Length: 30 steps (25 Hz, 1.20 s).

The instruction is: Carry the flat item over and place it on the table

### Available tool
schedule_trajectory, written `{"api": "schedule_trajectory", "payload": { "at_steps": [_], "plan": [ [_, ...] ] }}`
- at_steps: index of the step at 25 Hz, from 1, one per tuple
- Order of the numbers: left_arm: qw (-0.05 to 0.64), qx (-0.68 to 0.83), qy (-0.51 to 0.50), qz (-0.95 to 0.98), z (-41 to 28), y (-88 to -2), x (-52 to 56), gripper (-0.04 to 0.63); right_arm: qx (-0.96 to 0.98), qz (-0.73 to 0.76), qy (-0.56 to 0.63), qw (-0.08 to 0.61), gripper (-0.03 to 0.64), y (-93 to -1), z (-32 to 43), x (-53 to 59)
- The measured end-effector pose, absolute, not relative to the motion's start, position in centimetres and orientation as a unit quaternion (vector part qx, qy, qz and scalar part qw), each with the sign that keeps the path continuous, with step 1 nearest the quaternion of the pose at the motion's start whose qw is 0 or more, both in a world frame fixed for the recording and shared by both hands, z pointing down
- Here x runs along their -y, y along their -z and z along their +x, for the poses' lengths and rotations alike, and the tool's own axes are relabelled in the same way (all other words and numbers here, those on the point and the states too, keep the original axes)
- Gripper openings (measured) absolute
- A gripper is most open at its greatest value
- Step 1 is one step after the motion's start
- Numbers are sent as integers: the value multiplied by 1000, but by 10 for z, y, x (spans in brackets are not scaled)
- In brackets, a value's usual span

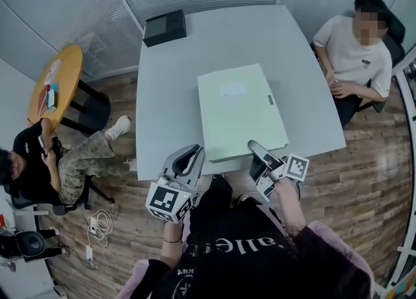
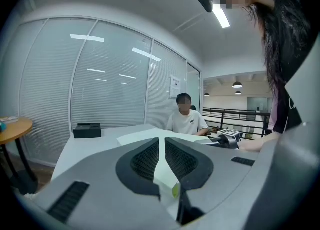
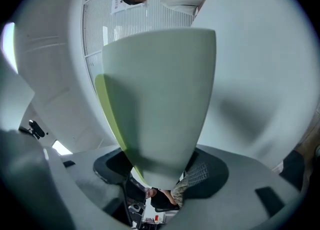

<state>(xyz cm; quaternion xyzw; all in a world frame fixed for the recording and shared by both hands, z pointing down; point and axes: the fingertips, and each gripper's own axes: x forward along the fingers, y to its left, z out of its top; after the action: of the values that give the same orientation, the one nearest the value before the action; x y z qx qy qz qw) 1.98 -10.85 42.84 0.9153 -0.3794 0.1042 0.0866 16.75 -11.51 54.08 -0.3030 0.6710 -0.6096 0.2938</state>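
Note:
A pale green flat folder (image 1: 240,112) lies on the white table (image 1: 172,96), its near edge just past the table's front edge. My left gripper (image 1: 194,155) is at the folder's near left corner. In the left gripper view its jaws stand almost together (image 2: 161,146), with the folder's thin green-edged corner (image 2: 172,189) pinched between them. My right gripper (image 1: 257,148) holds the near right corner. In the right gripper view the folder (image 3: 160,94) fills the space between the two pads (image 3: 205,171), and the gripper (image 3: 157,174) is shut on it.
A black box (image 1: 164,28) sits at the table's far left corner. A person in a white shirt (image 1: 356,51) sits at the table's right side. Another person (image 1: 39,161) sits at left by a round wooden table (image 1: 55,86). Cables (image 1: 97,226) lie on the floor.

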Motion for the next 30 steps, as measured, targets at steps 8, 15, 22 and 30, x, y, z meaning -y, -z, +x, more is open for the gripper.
{"api": "schedule_trajectory", "payload": {
  "at_steps": [8,15,22,30],
  "plan": [
    [90,389,-95,912,-14,-432,170,55,-657,-323,623,277,296,-565,150,193],
    [93,401,-93,907,-42,-432,205,55,-639,-330,644,260,296,-587,132,259],
    [101,427,-92,894,-71,-438,231,55,-631,-321,668,231,296,-607,105,318],
    [117,447,-97,881,-91,-444,244,55,-600,-328,683,257,298,-623,98,364]
  ]
}}
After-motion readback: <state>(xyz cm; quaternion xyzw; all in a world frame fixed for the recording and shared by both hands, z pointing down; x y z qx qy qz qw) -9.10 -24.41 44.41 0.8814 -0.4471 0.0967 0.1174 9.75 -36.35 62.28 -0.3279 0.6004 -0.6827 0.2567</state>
